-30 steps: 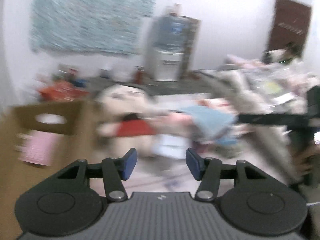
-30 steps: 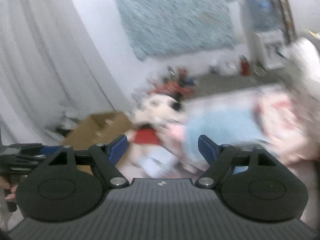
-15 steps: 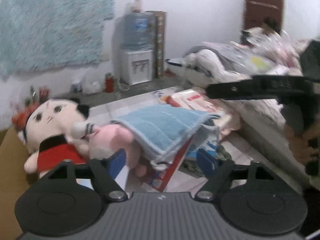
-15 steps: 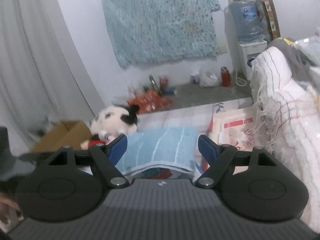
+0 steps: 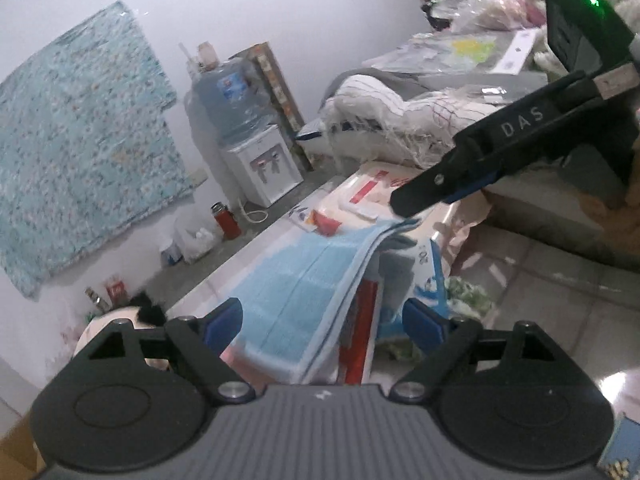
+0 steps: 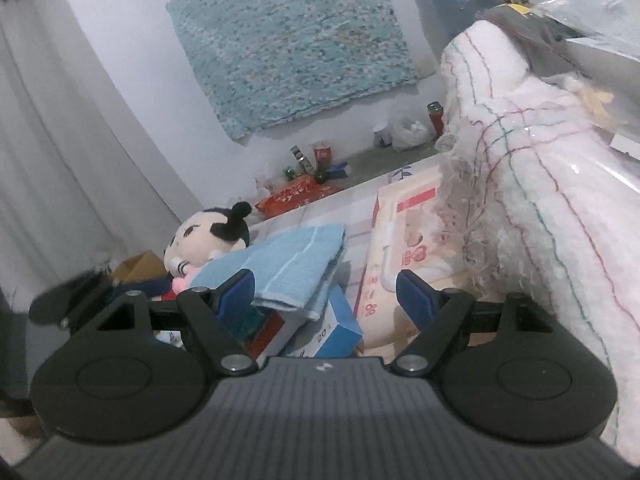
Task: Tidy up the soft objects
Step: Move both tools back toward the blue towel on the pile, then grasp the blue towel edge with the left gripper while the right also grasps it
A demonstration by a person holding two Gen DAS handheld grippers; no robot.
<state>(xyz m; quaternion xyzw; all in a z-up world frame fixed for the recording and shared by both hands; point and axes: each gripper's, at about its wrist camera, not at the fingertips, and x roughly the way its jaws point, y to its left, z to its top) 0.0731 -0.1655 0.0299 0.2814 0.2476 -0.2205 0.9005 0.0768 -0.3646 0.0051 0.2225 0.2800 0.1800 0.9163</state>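
A folded light-blue towel [image 5: 296,292] [image 6: 296,260] lies on top of a blue-and-white box [image 6: 332,328]. Beside it, to the left, lies a plush doll [image 6: 208,236] with a black bun and a pale face. My left gripper [image 5: 324,322] is close in front of the towel. Its jaws are opening, the towel's near edge shows between them, and the pads do not press on it. My right gripper [image 6: 326,295] stands open just short of the towel's right corner, holding nothing. One of its black fingers [image 5: 480,164] reaches in above the towel in the left wrist view.
A pink-and-white pack [image 6: 404,240] lies right of the towel. A white fringed blanket [image 6: 540,184] is heaped on the right. A cardboard box [image 6: 138,266] sits at the left by a curtain [image 6: 60,160]. A water dispenser [image 5: 260,160] and red flask [image 5: 226,220] stand by the wall.
Both grippers have come lower and nearer to the towel. The left gripper has rolled and its jaws have spread wider. The right jaws stay as wide as before.
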